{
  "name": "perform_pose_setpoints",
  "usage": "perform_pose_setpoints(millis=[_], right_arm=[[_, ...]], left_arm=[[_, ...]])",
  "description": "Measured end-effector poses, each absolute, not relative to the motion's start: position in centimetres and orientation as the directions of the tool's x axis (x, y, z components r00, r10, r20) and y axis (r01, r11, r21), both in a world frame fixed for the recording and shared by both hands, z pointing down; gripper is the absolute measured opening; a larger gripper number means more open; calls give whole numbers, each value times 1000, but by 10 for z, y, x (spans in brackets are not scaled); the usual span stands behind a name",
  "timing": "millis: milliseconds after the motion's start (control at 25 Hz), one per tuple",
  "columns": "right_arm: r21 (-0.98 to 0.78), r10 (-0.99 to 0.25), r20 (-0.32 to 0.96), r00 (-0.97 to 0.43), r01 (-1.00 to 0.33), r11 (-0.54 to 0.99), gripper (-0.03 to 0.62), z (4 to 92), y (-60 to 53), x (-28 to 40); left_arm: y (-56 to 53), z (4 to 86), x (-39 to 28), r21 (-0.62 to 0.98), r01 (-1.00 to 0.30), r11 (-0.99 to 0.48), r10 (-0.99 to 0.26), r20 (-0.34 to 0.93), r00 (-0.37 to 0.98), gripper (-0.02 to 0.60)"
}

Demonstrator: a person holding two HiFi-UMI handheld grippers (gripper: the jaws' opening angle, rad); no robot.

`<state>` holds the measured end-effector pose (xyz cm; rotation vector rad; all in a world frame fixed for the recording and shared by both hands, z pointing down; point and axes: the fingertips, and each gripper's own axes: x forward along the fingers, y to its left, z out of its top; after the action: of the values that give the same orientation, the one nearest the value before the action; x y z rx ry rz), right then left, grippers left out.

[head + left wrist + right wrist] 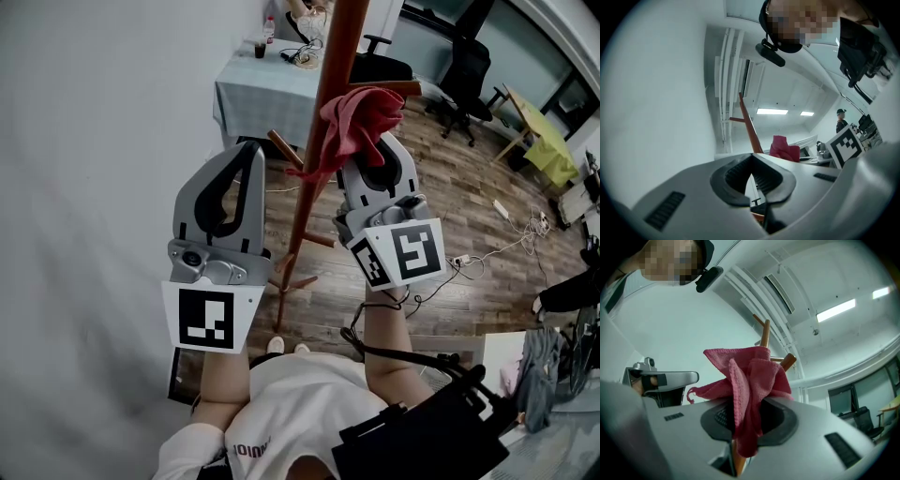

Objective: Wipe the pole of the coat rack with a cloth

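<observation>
Cloth [361, 117] sits bunched in the right gripper [373, 159], whose jaws are clamped on it, pressed against the pole [323, 103] right beside a side peg [392, 87]. The left gripper [246, 150], left of the pole, is closed on nothing. I'd worry the loose folds snag that peg, or the unsteadied rack tips.

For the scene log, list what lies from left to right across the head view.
left gripper → coat rack pole → right gripper, holding the red cloth at the pole → black office chair → yellow-green table
</observation>
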<state>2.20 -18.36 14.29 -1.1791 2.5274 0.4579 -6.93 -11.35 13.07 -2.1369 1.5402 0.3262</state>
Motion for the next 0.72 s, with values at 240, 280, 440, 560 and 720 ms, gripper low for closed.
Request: perform_pose_setpoints(millis=[240,280,440,560,720], right_arm=[[139,-679,-404,-612,-776,616,92,146,-183,21],[139,-680,-402,-613,-775,617,92,147,-183,20],[134,-683,-395,-614,-774,619,92,151,-185,19],[126,-685,-391,-615,-773,622,92,154,-184,19],[122,-686,-384,-618,-770,626,92,159,-184,18]], left_arm=[[-112,132,-69,-240,-937,-255,-823,-456,340,12],[-112,132,-70,-240,-937,-255,-823,-455,341,12],[-115,136,-73,-227,-941,-250,-833,-445,328,12],[-114,139,-75,-214,-945,-249,-840,-438,320,13],[-114,143,-77,-205,-947,-248,-843,-435,315,12]])
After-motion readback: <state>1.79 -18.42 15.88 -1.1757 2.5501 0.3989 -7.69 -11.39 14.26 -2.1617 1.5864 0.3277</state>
